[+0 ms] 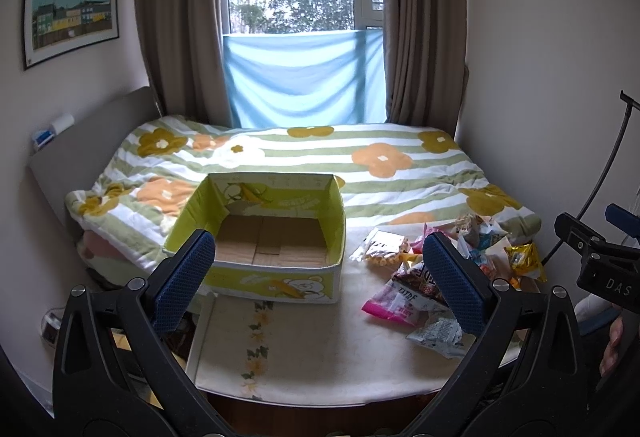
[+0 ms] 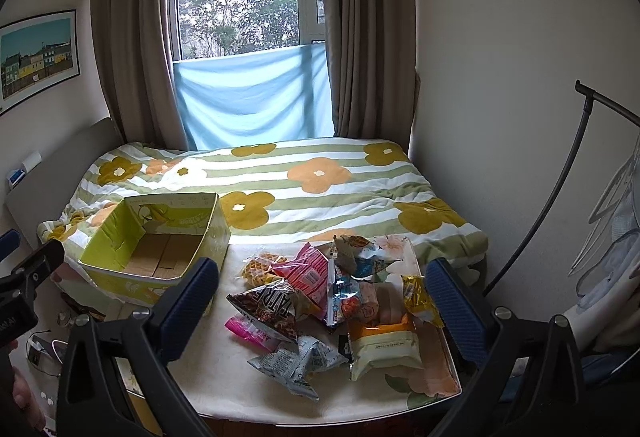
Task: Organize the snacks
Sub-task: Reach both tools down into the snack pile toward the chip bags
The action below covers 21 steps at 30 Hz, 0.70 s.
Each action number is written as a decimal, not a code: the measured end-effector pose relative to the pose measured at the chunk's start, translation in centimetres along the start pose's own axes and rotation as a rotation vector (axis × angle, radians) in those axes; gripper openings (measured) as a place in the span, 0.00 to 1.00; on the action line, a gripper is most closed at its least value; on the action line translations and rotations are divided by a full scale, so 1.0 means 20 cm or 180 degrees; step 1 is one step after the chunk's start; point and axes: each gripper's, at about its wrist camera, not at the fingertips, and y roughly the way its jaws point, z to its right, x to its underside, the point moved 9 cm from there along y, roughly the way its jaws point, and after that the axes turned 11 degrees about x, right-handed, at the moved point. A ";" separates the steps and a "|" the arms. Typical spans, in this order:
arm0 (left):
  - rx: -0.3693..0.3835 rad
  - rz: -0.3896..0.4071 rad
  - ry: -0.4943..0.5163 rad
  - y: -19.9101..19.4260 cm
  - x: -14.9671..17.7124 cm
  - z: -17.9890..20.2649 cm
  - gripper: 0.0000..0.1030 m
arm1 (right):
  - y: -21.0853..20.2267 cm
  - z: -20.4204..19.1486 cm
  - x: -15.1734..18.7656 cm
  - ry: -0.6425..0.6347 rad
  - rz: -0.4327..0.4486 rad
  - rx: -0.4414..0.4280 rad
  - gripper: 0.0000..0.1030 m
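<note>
We judge task at start: yellow-green cardboard box with bear print point(image 1: 262, 237) sits empty on desk point(image 1: 320, 357). Heap of crinkly snack packets point(image 2: 332, 301) lies loose right of box, none inside. Left tongs point(image 1: 316, 281), right tongs point(image 2: 324, 301) both released, grasping nothing. All packets left to move.

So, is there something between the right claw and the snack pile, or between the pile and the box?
Nothing visible. The right claw is open just above the snack pile, and only bare tablecloth lies between the pile and the open, empty box to its left.
</note>
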 end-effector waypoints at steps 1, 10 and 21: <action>0.0014 -0.0017 -0.0013 0.01 0.00 -0.01 1.00 | 0.00 -0.01 0.00 -0.0007 -0.0005 0.0009 1.00; 0.0039 -0.0094 0.0000 0.04 0.00 -0.04 1.00 | 0.01 -0.05 0.00 -0.0005 -0.0030 -0.0029 1.00; 0.0404 -0.0394 0.0142 0.23 0.11 0.03 1.00 | 0.06 0.00 0.13 0.0122 -0.0219 0.0073 1.00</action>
